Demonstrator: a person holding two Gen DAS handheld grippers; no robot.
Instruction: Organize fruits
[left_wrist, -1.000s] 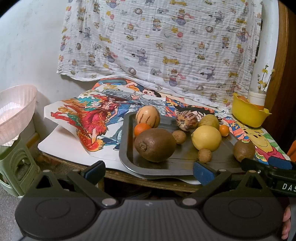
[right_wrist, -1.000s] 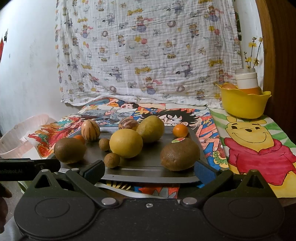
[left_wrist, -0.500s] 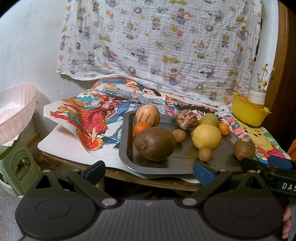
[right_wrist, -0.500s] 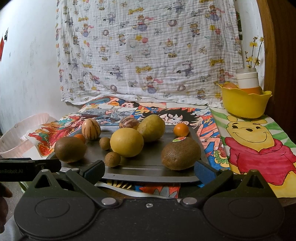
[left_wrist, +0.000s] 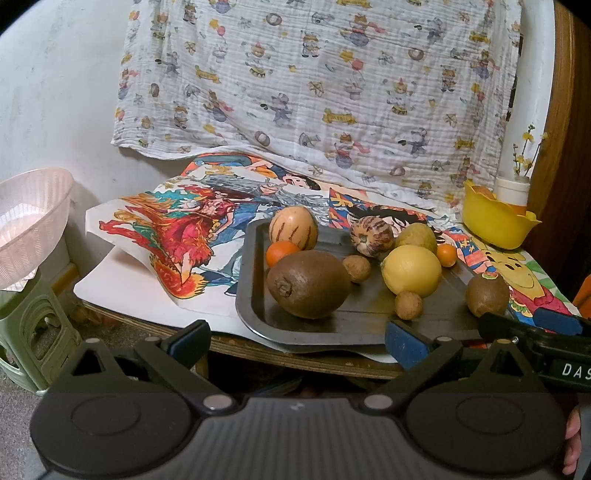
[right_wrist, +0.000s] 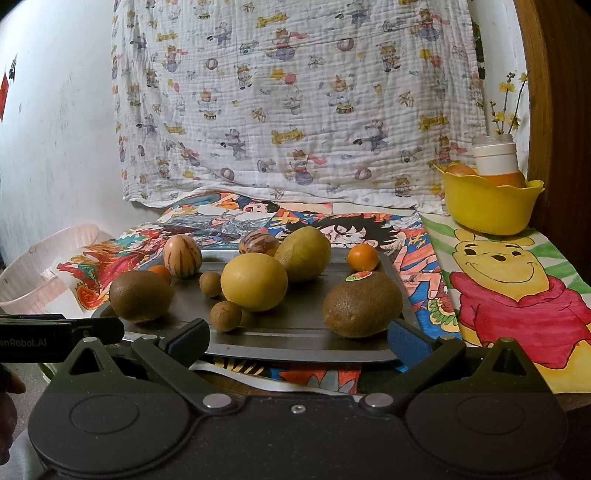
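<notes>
Nothing on the tray (left_wrist: 255, 314) has shifted since the earlier frames, and both grippers hang where they were, just short of the table's near edge. Left gripper (left_wrist: 297, 341) is spread wide with nothing between its blue-padded fingers (left_wrist: 402, 341); right gripper (right_wrist: 299, 341) is equally wide apart, gripping nothing and touching no fruit. On the dark metal tray lie two large brown kiwis (left_wrist: 308, 284) (right_wrist: 364, 304), one at each near corner, a yellow lemon (right_wrist: 254, 282) between them, a greenish-yellow fruit (right_wrist: 303, 253) behind it, two striped fruits (left_wrist: 293, 227) (left_wrist: 371, 236) at the back, two small oranges (left_wrist: 280, 253) (right_wrist: 363, 256) and two small brown round fruits (right_wrist: 225, 315) (right_wrist: 210, 284). The right kiwi carries a small sticker, too small to read. Beneath the tray are colourful cartoon drawings (left_wrist: 173, 229), one a yellow bear in a red shirt (right_wrist: 517, 280). A yellow bowl (right_wrist: 487, 205) with a white bottle stands at the far right, a cartoon-printed cloth (right_wrist: 295, 92) hangs behind, and a pale pink basket (left_wrist: 29, 225) sits on a green stool (left_wrist: 33, 332) to the left. Gripper bodies read "DAS" and "enRobot.AI".
</notes>
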